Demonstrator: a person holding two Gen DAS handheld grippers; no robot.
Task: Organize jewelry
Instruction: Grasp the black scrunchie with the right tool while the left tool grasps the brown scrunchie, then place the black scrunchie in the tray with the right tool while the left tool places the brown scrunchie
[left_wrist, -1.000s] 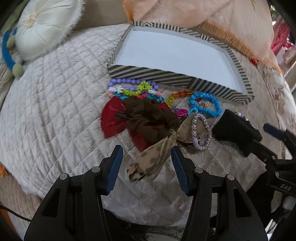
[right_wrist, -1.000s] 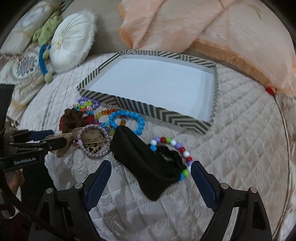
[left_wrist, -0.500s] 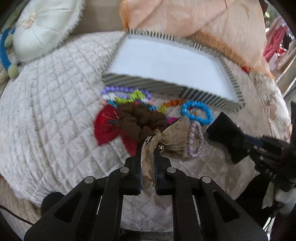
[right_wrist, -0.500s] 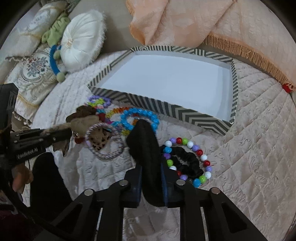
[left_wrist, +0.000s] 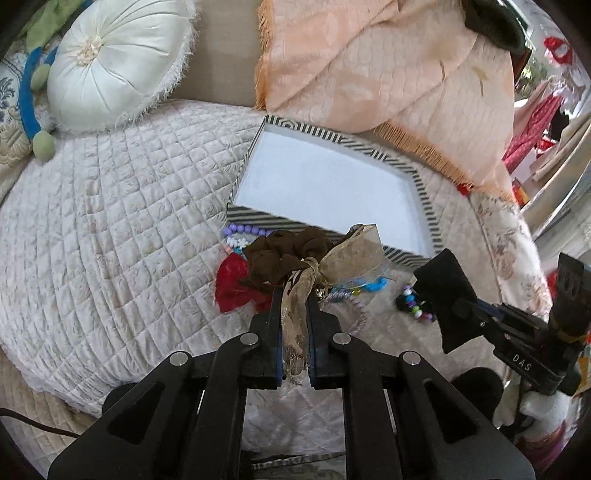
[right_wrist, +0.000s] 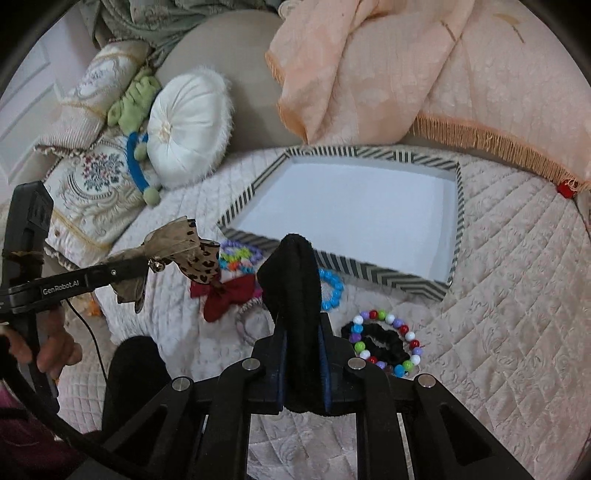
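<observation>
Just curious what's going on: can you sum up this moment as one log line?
left gripper: shut on leopard-print bow | right gripper: shut on black pouch | striped box: empty

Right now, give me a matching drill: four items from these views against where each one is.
Items:
1. leopard-print bow
2. black velvet piece
3. red bow
4. striped box

States:
A. lying on the quilt, ungripped
B. pinched in the right gripper
C. open, nothing in it
D. pinched in the left gripper

Pairs: 1-D, 2-B, 3-A, 4-C
</observation>
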